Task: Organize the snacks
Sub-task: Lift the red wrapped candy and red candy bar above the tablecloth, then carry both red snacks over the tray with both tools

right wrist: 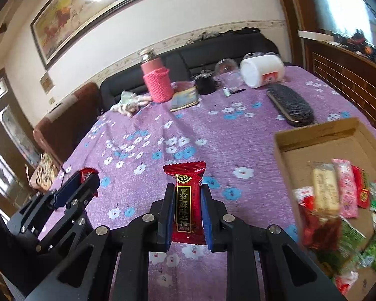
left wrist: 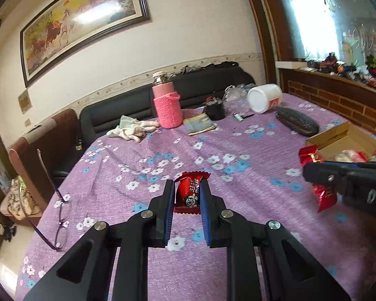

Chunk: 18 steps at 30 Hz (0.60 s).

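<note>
Left gripper [left wrist: 187, 195]: clamped on a red candy [left wrist: 188, 190] over the purple cloth [left wrist: 127, 150]; the wrapper's sides are hidden behind the blue pads, print only partly readable. From the right wrist view this gripper [right wrist: 86, 180] sits at near left, with just a red tip of its candy [right wrist: 87, 173] showing.

Right gripper [right wrist: 188, 195]: clamped on a red sweet [right wrist: 186, 200] with a black and gold label, held upright, its lower edge cut off by the fingers. In the left wrist view it [left wrist: 315, 175] is blurred at the right edge, and a crumpled red wrapper [left wrist: 324, 195] below it is hard to make out.

Box [right wrist: 320, 135]: cardboard, on the right side of the cloth, partly cut off by the frame edge. Snacks [right wrist: 338, 193] lie inside, blurred; red, pink and green packets, labels unreadable.

Far end: pink flask [left wrist: 166, 100], white tub [left wrist: 264, 97] on its side, dark case [left wrist: 297, 121], small book [left wrist: 199, 125].

Near left: glasses [left wrist: 60, 215] on the cloth edge.
</note>
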Available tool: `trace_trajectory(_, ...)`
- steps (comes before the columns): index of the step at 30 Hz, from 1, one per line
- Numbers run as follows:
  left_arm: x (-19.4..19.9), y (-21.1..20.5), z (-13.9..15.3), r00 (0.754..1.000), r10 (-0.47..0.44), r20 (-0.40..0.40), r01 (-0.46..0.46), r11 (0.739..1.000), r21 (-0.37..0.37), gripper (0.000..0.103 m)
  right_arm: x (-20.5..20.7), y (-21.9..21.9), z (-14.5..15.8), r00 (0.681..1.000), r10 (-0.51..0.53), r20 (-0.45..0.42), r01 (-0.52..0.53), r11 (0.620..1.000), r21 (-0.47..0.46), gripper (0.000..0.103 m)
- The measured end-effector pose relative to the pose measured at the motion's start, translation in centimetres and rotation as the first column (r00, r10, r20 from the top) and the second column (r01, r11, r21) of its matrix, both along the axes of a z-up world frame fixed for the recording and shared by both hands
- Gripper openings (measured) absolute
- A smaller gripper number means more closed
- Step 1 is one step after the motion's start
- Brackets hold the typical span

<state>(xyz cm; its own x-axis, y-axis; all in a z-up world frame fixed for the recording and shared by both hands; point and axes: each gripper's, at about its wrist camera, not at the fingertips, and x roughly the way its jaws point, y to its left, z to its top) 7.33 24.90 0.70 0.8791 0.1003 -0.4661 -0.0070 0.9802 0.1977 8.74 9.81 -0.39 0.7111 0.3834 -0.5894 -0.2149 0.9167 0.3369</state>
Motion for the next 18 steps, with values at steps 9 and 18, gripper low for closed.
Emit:
trace_trajectory(9, -1.5, -1.6, 0.6, 0.991, -0.131, -0.018, 0.129, 0.989, -0.071, 0.019, -6.1, -8.9, 0.5, 0.990, -0.138, 0.003, 0.137, 0.989, 0.060, 0.020)
trace_trajectory(18, -4.0, -6.3, 2.2, 0.943, -0.324, -0.068, 0.311, 0.937, -0.157, 0.019, -10.6, -19.1, 0.2, 0.949, -0.315, -0.009, 0.314, 0.944, 0.106, 0.020)
